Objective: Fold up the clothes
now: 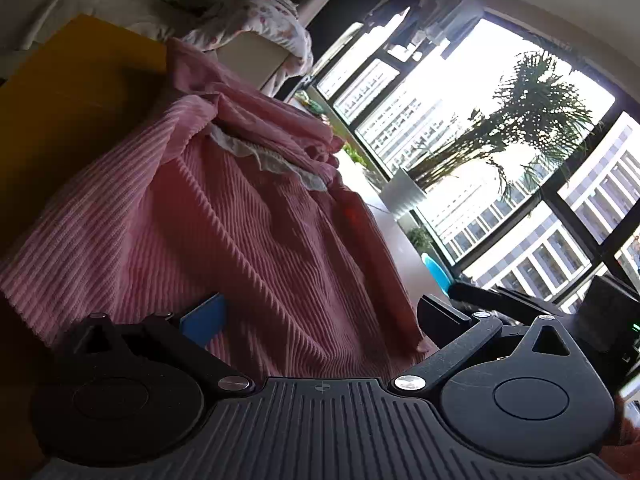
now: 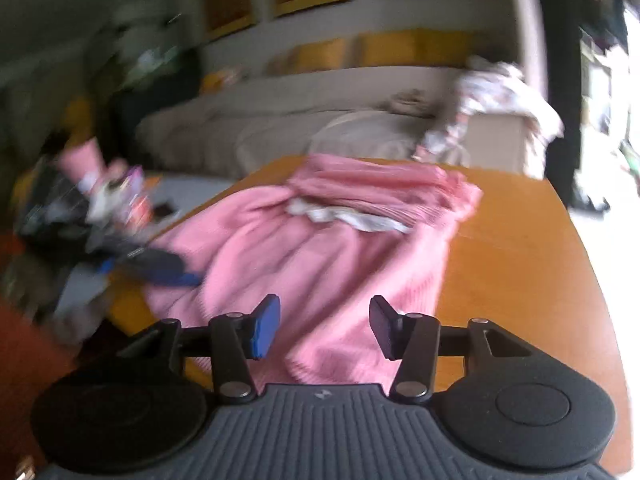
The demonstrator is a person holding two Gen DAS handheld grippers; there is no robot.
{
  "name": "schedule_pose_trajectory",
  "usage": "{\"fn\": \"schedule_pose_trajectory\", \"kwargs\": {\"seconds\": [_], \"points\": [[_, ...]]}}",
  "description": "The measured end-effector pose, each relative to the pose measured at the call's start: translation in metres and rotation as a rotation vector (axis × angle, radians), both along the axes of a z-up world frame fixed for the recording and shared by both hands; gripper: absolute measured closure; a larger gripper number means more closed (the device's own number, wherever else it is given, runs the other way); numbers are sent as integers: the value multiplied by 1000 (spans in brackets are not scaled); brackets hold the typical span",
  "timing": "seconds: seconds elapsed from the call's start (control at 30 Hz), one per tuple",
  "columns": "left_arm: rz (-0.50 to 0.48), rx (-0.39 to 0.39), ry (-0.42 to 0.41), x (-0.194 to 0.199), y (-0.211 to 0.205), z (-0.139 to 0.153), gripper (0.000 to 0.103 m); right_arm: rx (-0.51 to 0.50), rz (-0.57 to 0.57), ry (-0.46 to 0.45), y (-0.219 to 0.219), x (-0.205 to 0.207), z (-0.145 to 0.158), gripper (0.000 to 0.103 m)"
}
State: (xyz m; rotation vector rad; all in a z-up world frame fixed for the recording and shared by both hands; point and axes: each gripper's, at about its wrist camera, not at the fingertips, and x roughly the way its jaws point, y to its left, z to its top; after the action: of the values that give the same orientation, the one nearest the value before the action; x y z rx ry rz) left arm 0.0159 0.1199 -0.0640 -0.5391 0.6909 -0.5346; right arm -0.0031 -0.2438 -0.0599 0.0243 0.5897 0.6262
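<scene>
— Right gripper (image 2: 324, 326) first: its jaws stand apart, blue pad on one side and dark pad on the other, with nothing pressed between them. It hangs over the near edge of the pink garment (image 2: 320, 248).

— And the left gripper (image 1: 316, 316)?

— Spread wide. One blue pad (image 1: 204, 316) shows against the pink cloth, the other finger is off at the far side by the window (image 1: 500, 168). The ribbed fabric fills the gap between them, but I cannot see either pad clamping it; the cloth looks merely draped there, so I would call it open rather than gripping.

— Where does the garment lie?

— On the yellow-orange table (image 2: 512, 248), spread toward the camera, with its upper part bunched into folds at the far end. A strip of white lace trim (image 2: 352, 216) peeks out under that bunch.

— Anything else on the table?

— To the left, a dark and blue object (image 2: 160, 268) lies just beside the pink cloth. The right wrist view is blurred, so I cannot tell what it is.

— Behind the table?

— A pale sofa (image 2: 240, 128), and a floral cloth (image 2: 496, 100) draped over a light box near it.
</scene>
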Motion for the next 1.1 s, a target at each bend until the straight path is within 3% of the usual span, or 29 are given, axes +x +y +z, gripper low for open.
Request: {"fn": "schedule_pose_trajectory", "kwargs": {"seconds": [0.1,0.27,0.37,0.5,0.6,0.67,0.7,0.73,0.8,0.9,1.0,1.1], "points": [[10,65,-49,-18,8,13,0,18,-23,95,3,12,-28,53],[166,251,-183,-54,42,42,0,46,-14,67,6,11,-33,38],[248,292,-157,-54,56,39,0,51,-17,58,9,9,-36,35],[269,419,-142,-45,47,23,0,60,-19,46,10,10,-39,31],[262,453,-114,-37,45,12,0,74,-22,45,9,9,-41,31],[258,449,-109,-36,45,9,10,83,-23,44,9,8,-41,27],[255,458,-110,-35,44,8,26,88,-21,42,9,8,-42,26],[249,482,-114,-36,41,7,35,93,-20,40,10,8,-42,23],[236,536,-127,-37,33,5,41,97,-18,34,12,6,-43,20],[182,634,-161,-37,17,10,89,104,-17,27,13,6,-45,16],[108,711,-233,-37,-3,30,92,117,-19,27,12,4,-46,16],[-30,747,-283,-38,-28,46,92,130,-21,29,10,4,-47,16]]}}
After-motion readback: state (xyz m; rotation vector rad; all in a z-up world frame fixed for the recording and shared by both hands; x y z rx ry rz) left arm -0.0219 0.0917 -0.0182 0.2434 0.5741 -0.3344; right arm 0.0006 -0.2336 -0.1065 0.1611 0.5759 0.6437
